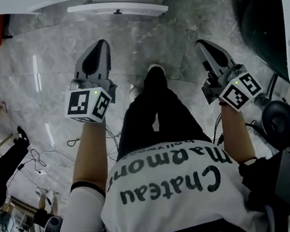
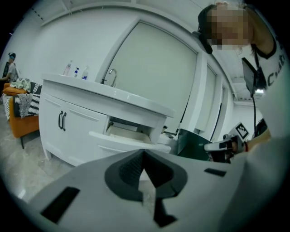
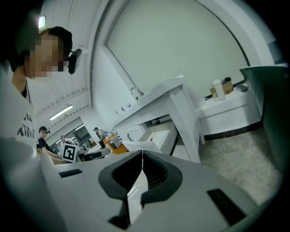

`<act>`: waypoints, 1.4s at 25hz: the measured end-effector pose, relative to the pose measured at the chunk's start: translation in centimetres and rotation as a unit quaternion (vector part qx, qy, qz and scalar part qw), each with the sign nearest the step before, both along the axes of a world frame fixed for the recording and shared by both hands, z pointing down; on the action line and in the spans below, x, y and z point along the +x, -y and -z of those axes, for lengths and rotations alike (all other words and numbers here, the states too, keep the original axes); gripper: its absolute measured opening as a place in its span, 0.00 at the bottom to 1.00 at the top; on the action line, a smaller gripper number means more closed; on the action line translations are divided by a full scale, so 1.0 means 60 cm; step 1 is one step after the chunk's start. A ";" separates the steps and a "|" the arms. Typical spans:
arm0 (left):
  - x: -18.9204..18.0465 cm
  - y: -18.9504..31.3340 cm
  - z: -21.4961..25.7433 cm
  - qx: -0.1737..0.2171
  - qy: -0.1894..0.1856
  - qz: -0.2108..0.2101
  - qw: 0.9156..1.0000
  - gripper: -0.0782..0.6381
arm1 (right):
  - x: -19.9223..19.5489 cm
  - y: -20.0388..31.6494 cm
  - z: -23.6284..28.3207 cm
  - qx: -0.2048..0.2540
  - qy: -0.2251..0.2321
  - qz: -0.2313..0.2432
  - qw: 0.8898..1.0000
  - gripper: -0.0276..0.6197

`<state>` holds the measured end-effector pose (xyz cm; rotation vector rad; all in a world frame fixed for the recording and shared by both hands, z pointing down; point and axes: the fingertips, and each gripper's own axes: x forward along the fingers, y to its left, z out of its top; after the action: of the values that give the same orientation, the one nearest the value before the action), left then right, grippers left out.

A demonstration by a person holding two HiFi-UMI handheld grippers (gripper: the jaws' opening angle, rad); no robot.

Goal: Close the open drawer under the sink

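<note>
Below you, grey marble floor [image 1: 34,48] fills the head view, with cables [image 1: 39,162] trailing at lower left. Your left gripper view shows an orange sofa [image 2: 22,127] at far left and white walls [image 2: 154,77]. Your right gripper view shows a strip light [image 3: 61,113], middle left.

The left gripper [image 1: 100,44] and the right gripper [image 1: 202,44] are held side by side above a grey marble floor [image 1: 46,62], each with its marker cube on the person's side. Between them a leg in black trousers [image 1: 152,111] ends in a shoe [image 1: 154,74]. Beyond both tips, nearer the left one, juts the white drawer front [image 1: 135,9] with a small knob. A dark bin [image 1: 257,22] stands to the right of the right gripper. Loose cables [image 1: 39,160] trail left of the left gripper, back towards the person.
</note>
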<state>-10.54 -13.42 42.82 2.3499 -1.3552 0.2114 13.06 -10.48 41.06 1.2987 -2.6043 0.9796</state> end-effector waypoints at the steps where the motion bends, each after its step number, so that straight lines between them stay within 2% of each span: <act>1: 0.005 0.010 -0.018 0.006 0.004 -0.008 1.000 0.12 | 0.006 0.010 -0.021 0.004 -0.005 -0.008 1.000 0.06; 8: 0.023 0.058 -0.133 0.053 0.026 -0.024 0.998 0.12 | 0.014 0.067 -0.145 0.043 -0.012 -0.023 0.999 0.06; 12: 0.022 0.090 -0.183 0.101 0.046 -0.027 0.993 0.12 | 0.017 0.099 -0.188 0.059 0.050 -0.042 0.996 0.06; 15: 0.028 0.110 -0.220 0.118 0.017 -0.033 0.992 0.12 | 0.026 0.119 -0.221 0.079 0.076 -0.049 0.993 0.06; 17: 0.034 0.118 -0.239 0.136 0.000 -0.041 0.990 0.12 | 0.033 0.126 -0.245 0.098 0.072 -0.051 0.991 0.06; 20: 0.035 0.125 -0.264 0.156 -0.005 -0.042 0.987 0.13 | 0.041 0.119 -0.278 0.122 0.063 -0.055 0.989 0.06; 23: 0.041 0.137 -0.268 0.181 -0.012 -0.050 0.982 0.26 | 0.051 0.117 -0.303 0.147 0.047 -0.062 0.986 0.06; 26: 0.043 0.152 -0.261 0.202 -0.005 -0.042 0.978 0.31 | 0.065 0.117 -0.322 0.152 0.037 -0.071 0.985 0.06; 31: 0.041 0.176 -0.259 0.201 0.033 -0.020 0.979 0.32 | 0.070 0.117 -0.340 0.141 0.033 -0.073 0.987 0.06; 35: 0.045 0.173 -0.265 0.189 0.053 -0.033 0.980 0.28 | 0.061 0.123 -0.328 0.151 0.035 -0.063 0.986 0.06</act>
<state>-7.82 -23.81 58.73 2.7332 -1.4777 0.1049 16.72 -17.85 60.74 1.5373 -2.8415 0.6729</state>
